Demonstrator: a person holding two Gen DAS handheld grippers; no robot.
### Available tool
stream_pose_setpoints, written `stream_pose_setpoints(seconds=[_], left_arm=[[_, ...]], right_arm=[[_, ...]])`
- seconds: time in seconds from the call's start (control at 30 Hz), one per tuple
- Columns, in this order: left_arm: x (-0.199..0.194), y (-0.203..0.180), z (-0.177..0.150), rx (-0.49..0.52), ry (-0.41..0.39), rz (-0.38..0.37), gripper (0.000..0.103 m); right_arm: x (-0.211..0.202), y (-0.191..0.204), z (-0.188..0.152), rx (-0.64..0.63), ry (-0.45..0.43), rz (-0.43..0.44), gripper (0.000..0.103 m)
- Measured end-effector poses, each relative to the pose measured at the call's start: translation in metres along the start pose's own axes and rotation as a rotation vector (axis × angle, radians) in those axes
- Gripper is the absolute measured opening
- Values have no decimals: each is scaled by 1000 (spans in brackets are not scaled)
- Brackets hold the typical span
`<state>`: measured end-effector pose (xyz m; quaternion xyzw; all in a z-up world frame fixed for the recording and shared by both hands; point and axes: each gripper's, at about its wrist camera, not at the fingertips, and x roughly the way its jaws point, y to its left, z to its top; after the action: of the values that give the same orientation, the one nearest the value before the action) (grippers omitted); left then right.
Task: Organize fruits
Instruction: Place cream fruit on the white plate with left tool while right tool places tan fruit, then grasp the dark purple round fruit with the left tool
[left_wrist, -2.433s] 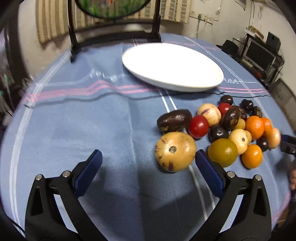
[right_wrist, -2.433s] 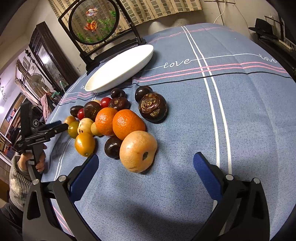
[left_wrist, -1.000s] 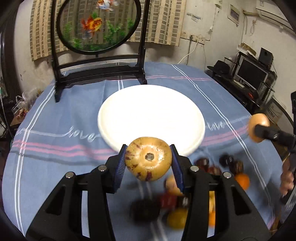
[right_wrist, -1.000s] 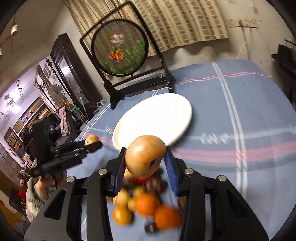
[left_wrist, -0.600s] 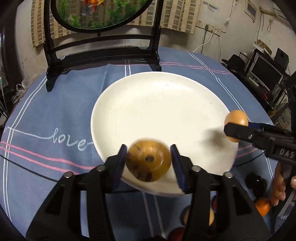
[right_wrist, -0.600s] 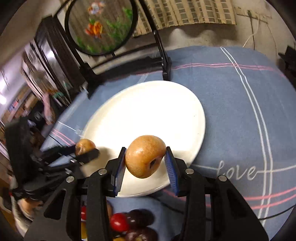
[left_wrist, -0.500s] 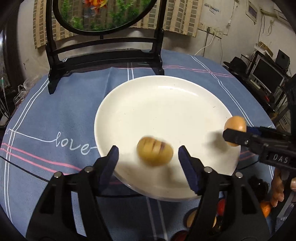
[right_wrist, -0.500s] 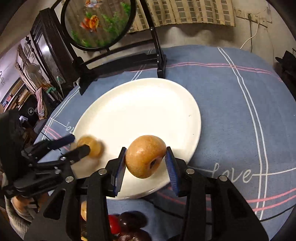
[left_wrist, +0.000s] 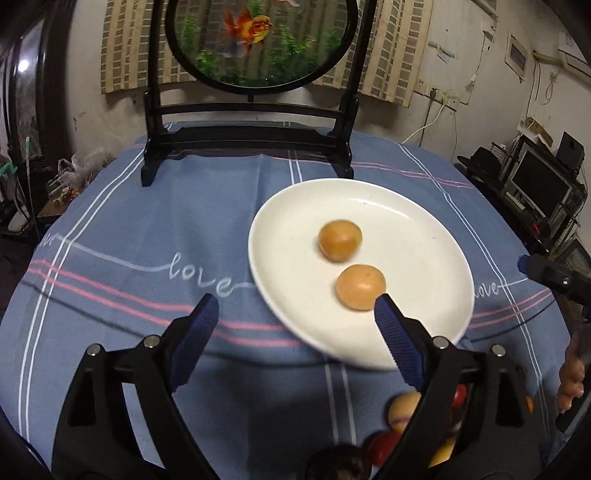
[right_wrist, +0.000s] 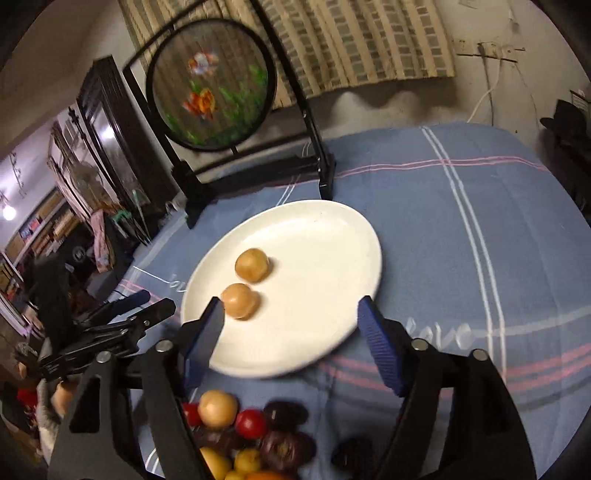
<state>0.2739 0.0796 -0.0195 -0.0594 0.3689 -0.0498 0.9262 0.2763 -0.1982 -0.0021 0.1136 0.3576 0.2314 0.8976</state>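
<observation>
Opening empty, both claws, left claw (left_wrist: 295, 319) and right claw (right_wrist: 291, 319), leave two fruits on the plate (left_wrist: 436, 236); next, fetch more from the pile (right_wrist: 251, 432).

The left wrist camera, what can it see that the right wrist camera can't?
Only the left wrist view shows the computer monitor at the right edge.

Only the right wrist view shows the dark cabinet at the left.

Both show the white plate holding two tan fruits, the goldfish screen, and both grippers, left gripper and right gripper, jaws opening with nothing between them.
</observation>
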Motion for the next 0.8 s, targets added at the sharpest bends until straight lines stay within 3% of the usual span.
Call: stream_pose_setpoints(seconds=[0.07, 0.2, 0.33, 0.47, 0.67, 0.8], left_arm=[[-12, 3, -18, 7, 8, -2, 90], [-31, 10, -47, 29, -11, 66, 93], [-43, 16, -71, 1, 23, -8, 94], [-44, -1, -89, 100, 55, -6, 94], [-31, -19, -98, 207, 118, 25, 98], [-25, -11, -93, 175, 110, 86, 101]], right_arm=[[-20, -8, -17, 24, -36, 13, 102], [-51, -27, -43, 62, -84, -41, 102], [-67, -47, -58, 148, -103, -33, 102], [-67, -56, -59, 191, -92, -26, 102], [-67, -55, -60, 192, -82, -31, 102], [-67, -55, -61, 194, -80, -26, 102]])
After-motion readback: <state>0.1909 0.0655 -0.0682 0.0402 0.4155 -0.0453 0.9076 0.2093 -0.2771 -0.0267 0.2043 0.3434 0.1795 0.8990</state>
